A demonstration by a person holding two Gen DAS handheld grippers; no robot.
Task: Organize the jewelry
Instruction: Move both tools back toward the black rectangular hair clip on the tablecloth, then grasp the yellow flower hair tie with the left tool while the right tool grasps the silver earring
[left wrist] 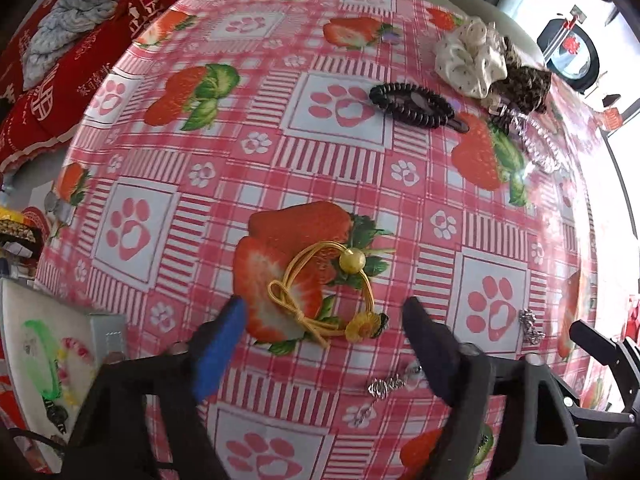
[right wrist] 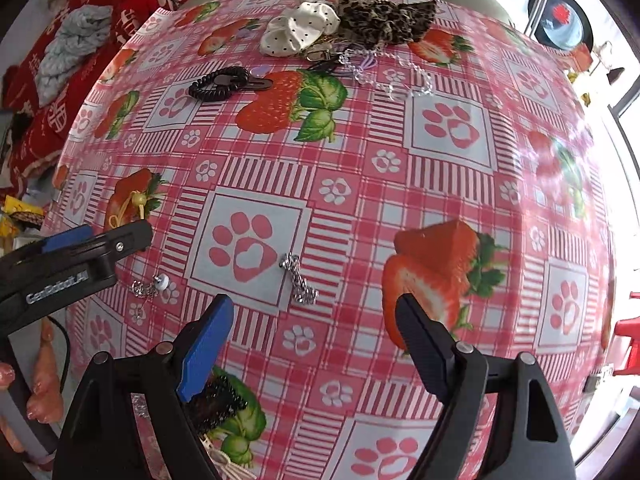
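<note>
- Yellow hair tie [left wrist: 326, 292] with a bead lies on the strawberry tablecloth [left wrist: 248, 168], just in front of our left gripper [left wrist: 324, 316], which is wide open and holds nothing.
- Our right gripper [right wrist: 314, 312] is wide open too, empty, near the silver chain [right wrist: 298, 280] beside the hair tie.
- The black coil hair tie [left wrist: 412, 104] lies far behind the yellow one.

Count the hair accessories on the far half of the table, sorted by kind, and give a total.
Fabric scrunchies: 2, a white dotted scrunchie and a leopard-print scrunchie
Black spiral hair ties: 1, the black coil tie
Clear bead strands: 1, the bead strand
Total: 4
</note>
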